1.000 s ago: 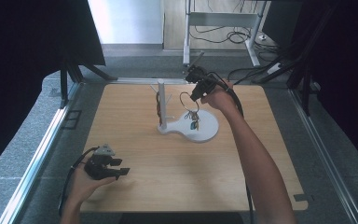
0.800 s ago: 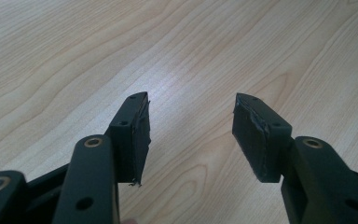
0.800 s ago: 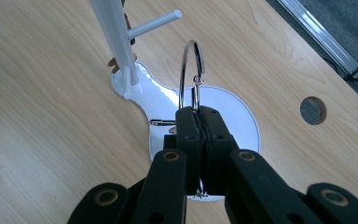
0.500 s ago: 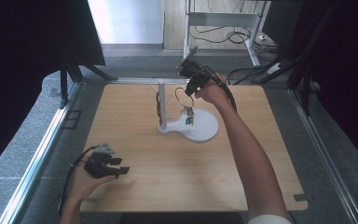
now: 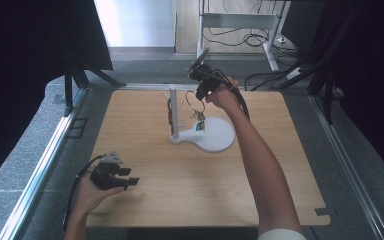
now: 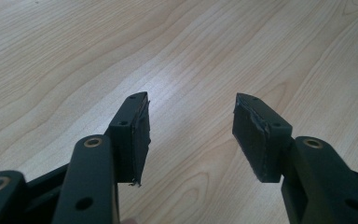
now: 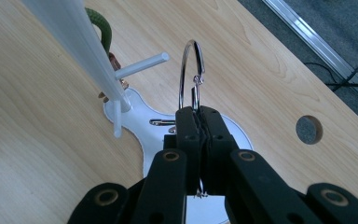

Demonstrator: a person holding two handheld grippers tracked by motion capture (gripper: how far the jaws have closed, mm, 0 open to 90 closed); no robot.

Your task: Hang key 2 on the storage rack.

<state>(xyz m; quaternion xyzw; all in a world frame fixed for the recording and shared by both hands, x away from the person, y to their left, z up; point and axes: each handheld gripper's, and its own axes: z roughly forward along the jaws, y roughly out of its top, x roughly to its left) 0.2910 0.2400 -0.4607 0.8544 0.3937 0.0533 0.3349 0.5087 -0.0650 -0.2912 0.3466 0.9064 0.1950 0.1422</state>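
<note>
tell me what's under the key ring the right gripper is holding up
The right gripper pinches the metal ring above the white stand's base. Keys and a small tag dangle from it over that base. In the right gripper view the jaws cover what hangs lower.

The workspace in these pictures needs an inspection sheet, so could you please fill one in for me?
Surface: wooden table, bare wood under the left gripper; a round hole near one edge.
Job's things: white stand with pegs on a white base; metal ring with keys hanging below it, held up beside a peg; a green and brown item behind the post.
Clutter: nothing seen.
Grippers: left gripper open, low over the near left of the table; right gripper shut on the metal ring.
Cables: one trails from each gripper; more lie on the floor beyond the table.
Surroundings: grey floor, metal rails, dark curtains, a metal frame behind.
</note>
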